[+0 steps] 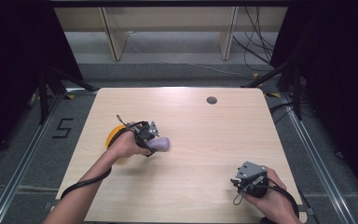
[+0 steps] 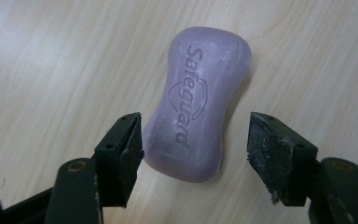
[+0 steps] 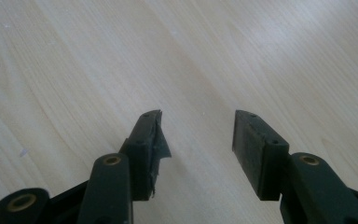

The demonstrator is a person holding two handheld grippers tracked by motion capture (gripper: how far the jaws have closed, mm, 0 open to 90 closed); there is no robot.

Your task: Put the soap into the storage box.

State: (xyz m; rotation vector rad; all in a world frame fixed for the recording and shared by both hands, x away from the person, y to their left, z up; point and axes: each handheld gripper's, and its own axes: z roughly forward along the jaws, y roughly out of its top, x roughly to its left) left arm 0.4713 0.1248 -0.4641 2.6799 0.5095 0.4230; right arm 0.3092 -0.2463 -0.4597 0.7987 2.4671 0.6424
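Observation:
A purple bar of soap (image 2: 198, 102) stamped "Safeguard" lies flat on the wooden table (image 1: 205, 135). My left gripper (image 2: 196, 144) is open around the soap's near end; the left jaw is close to or touching its side, the right jaw stands apart from it. From above, the soap (image 1: 162, 144) pokes out to the right of the left gripper (image 1: 150, 136), left of the table's middle. My right gripper (image 3: 196, 135) is open over bare wood with nothing between its jaws. It sits near the front right corner (image 1: 248, 176).
An orange round object (image 1: 114, 135) lies just behind the left hand, partly hidden by it. A small dark round grommet (image 1: 211, 100) sits near the table's far edge. Cables and stand legs lie on the floor beyond the table.

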